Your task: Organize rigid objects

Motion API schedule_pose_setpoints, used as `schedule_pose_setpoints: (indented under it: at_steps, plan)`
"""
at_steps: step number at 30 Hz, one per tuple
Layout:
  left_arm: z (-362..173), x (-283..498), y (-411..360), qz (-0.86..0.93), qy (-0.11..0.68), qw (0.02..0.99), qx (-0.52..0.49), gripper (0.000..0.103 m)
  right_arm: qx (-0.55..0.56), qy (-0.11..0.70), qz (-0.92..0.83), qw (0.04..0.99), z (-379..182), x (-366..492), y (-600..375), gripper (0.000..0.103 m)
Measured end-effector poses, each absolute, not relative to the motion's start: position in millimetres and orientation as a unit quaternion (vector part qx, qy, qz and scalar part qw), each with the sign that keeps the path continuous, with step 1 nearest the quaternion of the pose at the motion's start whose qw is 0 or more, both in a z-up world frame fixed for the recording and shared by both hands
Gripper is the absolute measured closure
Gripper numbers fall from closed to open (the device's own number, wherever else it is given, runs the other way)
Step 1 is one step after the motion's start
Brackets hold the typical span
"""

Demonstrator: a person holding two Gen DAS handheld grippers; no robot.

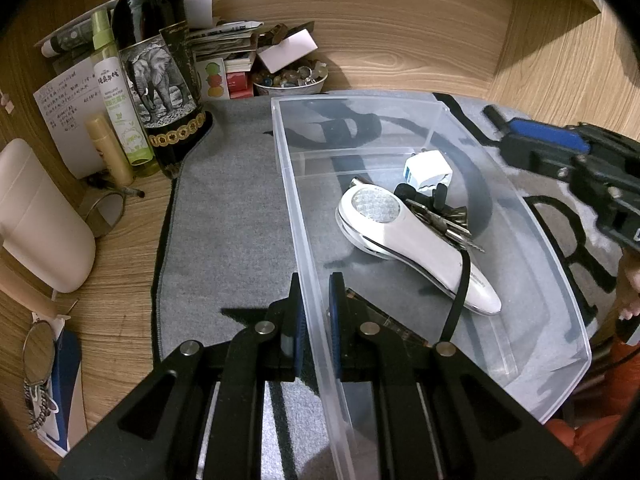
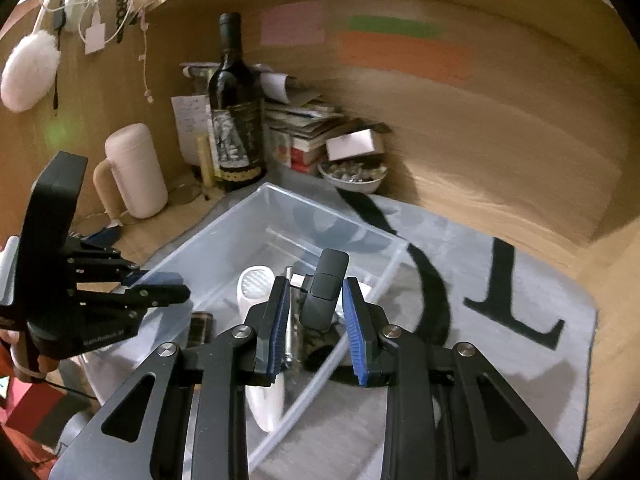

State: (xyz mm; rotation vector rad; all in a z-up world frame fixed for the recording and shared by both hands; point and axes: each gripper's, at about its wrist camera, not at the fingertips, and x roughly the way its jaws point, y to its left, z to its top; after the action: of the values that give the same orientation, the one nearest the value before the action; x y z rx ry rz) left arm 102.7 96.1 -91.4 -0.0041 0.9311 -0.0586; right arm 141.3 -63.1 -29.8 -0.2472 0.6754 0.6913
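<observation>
A clear plastic bin (image 1: 552, 240) stands on a grey mat (image 1: 228, 220). Inside lie a white handheld device with a black cord (image 1: 408, 236), a bunch of keys with a black fob (image 1: 436, 208) and a white plug adapter (image 1: 426, 170). My left gripper (image 1: 318, 320) is shut on the bin's near wall. My right gripper (image 2: 316, 320) is open above the bin (image 2: 224, 236), its pads (image 2: 354, 320) on either side of the black key fob (image 2: 324, 288) without clamping it. The right gripper also shows in the left wrist view (image 1: 552, 140).
A dark wine bottle (image 1: 160, 60), a green spray bottle (image 1: 116, 92), a white bowl of trinkets (image 1: 292, 80), stacked papers and a pale cylinder (image 1: 40, 216) crowd the back-left corner. Wooden walls enclose the desk. The mat (image 2: 500, 280) extends right of the bin.
</observation>
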Motion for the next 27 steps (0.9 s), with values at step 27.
schedule_pose_setpoints:
  at_steps: [27]
  plan:
    - [-88.6, 103.7, 101.1, -0.02, 0.45, 0.893, -0.003, 0.081, -0.135, 0.362, 0.339, 0.858, -54.3, 148.0, -42.1, 0.051]
